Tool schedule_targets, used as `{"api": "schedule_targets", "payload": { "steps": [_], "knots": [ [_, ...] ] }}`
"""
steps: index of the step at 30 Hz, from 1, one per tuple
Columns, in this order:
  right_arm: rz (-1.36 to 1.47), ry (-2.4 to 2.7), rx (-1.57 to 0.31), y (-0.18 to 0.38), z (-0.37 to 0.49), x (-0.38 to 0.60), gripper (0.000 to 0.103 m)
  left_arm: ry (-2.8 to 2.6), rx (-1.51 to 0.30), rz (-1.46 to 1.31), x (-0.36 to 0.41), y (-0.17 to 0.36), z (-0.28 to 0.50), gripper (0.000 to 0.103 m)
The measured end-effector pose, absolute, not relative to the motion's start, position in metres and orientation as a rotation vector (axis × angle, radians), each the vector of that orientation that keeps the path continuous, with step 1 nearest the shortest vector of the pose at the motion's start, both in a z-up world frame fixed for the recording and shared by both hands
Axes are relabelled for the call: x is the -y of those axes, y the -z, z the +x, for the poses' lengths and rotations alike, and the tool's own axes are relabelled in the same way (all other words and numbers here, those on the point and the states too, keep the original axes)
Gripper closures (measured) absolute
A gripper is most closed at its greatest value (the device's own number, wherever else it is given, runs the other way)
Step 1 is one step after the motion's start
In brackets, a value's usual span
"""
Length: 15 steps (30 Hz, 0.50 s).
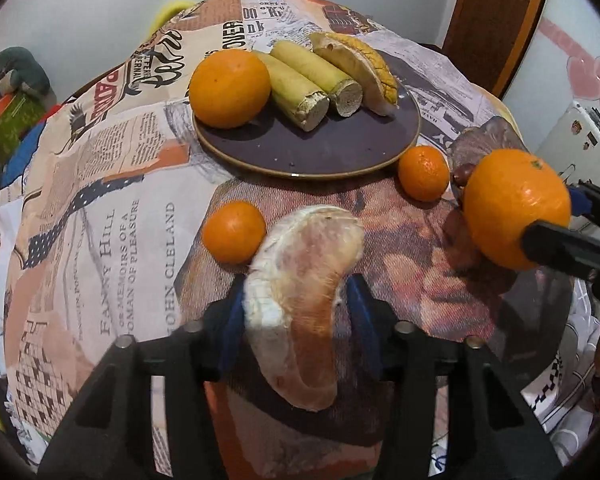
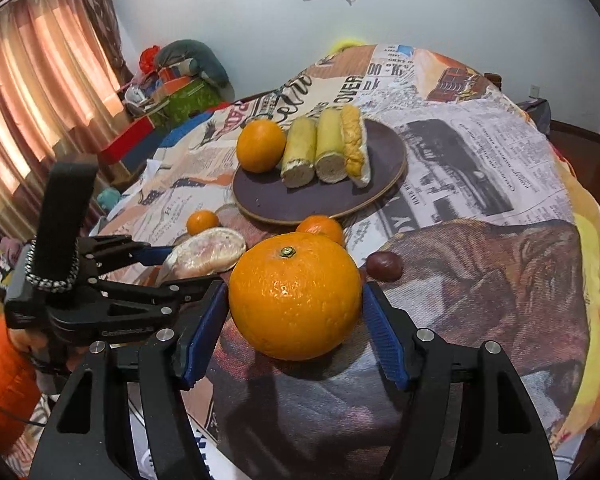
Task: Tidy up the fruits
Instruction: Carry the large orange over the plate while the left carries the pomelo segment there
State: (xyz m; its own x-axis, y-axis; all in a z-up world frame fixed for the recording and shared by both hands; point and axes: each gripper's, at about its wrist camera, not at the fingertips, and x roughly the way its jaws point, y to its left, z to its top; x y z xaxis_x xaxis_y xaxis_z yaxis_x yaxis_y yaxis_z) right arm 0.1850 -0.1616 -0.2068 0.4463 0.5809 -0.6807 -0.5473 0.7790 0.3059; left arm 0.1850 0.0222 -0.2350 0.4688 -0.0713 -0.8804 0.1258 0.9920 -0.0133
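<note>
Pomelo segment [image 1: 300,300] clamped in left gripper [image 1: 296,312]; right gripper [image 2: 296,320] clamps big orange [image 2: 296,296]. Tangerines [image 1: 234,232] & chestnut [image 2: 384,266] mid-frame, before plate [image 1: 300,156].

A round worktop [image 2: 480,184] is covered by a newspaper-print cloth [image 1: 112,208]. Directly on the cloth lie a dark plate [image 1: 308,152], two small tangerines [image 1: 233,232] [image 1: 423,173] near the plate's front rim, and a dark chestnut-like item [image 2: 384,265] to the right.

bright orange large orange [image 2: 295,295], pale pink-white pomelo segment [image 1: 304,296], dark purple-brown plate [image 1: 300,148], blue gripper pads [image 2: 384,332], newspaper-print tablecloth [image 1: 112,208], yellow-green banana pieces [image 1: 296,88]
</note>
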Motion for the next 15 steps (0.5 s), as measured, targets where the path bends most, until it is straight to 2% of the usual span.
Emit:
{"api": "schedule_targets", "payload": {
  "steps": [8, 15],
  "knots": [
    [0.067, -0.667, -0.826, 0.196, 0.191, 0.176, 0.038, 0.128, -1.062, 0.038, -0.017, 0.230, 0.178, 0.059],
    [0.074, -0.640, -0.807, 0.190, 0.199, 0.185, 0.038, 0.133, -0.979, 0.011, -0.015, 0.201, 0.169, 0.060]
  ]
}}
